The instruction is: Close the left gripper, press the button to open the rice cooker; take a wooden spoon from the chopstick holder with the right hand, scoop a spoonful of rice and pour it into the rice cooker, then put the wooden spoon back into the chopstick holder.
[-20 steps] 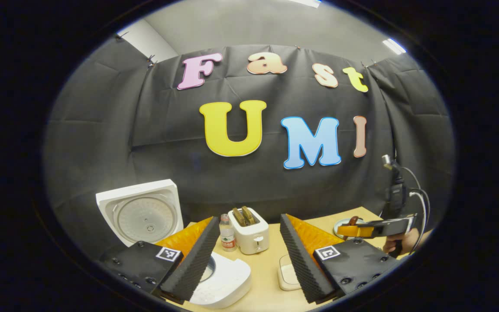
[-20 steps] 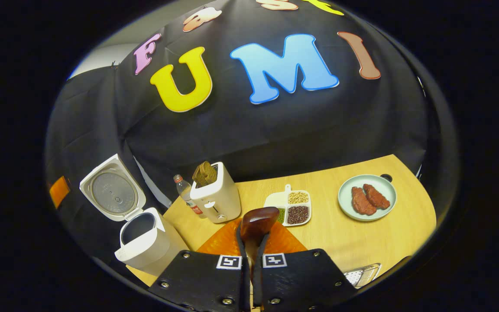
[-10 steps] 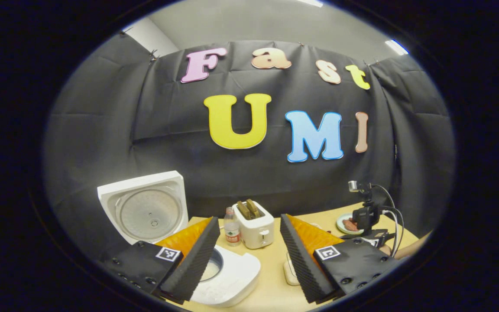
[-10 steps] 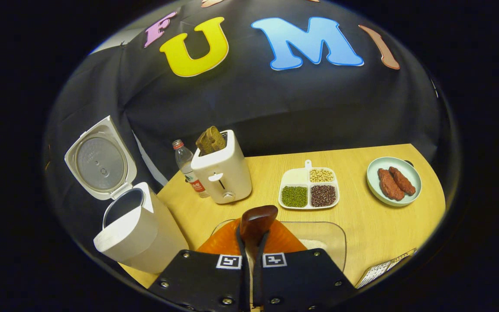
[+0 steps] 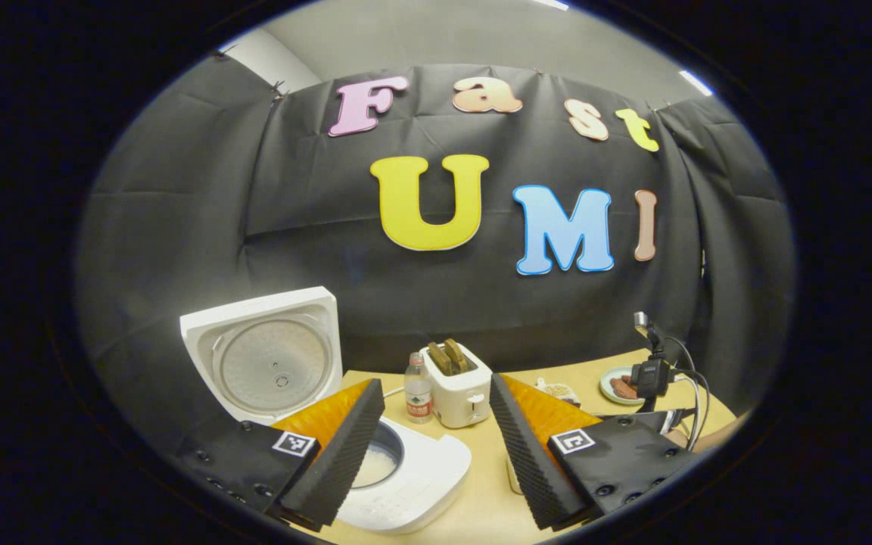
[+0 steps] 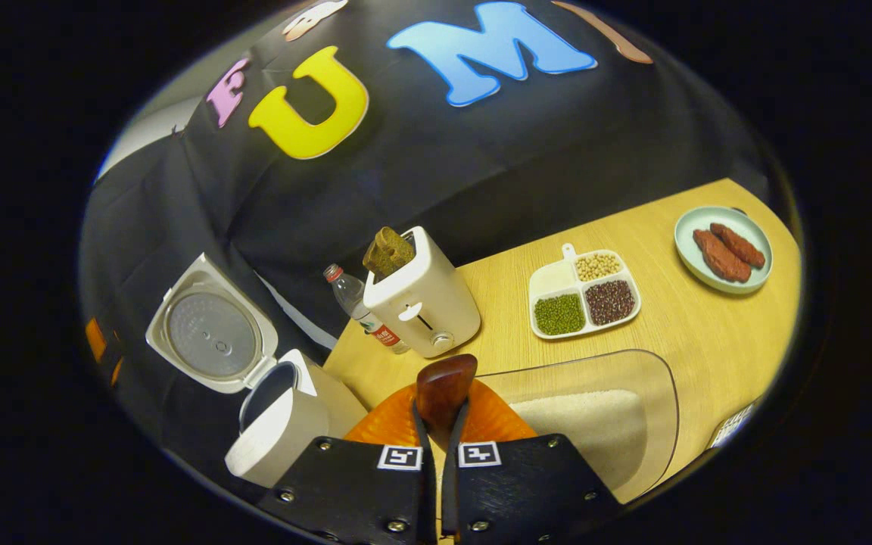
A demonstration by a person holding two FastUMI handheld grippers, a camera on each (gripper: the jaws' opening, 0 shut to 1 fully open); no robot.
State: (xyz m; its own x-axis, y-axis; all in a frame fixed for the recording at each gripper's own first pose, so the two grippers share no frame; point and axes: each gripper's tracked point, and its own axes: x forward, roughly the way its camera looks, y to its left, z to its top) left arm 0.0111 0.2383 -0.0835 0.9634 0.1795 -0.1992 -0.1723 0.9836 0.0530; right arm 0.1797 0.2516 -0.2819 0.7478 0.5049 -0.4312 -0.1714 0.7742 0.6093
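Your right gripper (image 6: 436, 454) clamps one wooden spoon (image 6: 443, 390) at bottom centre of the right gripper view, its bowl above one clear tray of rice (image 6: 595, 424). The rice cooker (image 6: 277, 424) stands lid-up at lower left, one toaster (image 6: 425, 303) and one water bottle (image 6: 356, 303) beside it. Upper right: one three-compartment dish (image 6: 583, 291), one plate (image 6: 689, 257) with two sausages. Your left gripper (image 5: 436, 446) hangs spread wide over the cooker (image 5: 406, 484).

No legible text; water bottle (image 6: 360, 309) label and tongs' square markers unreadable.
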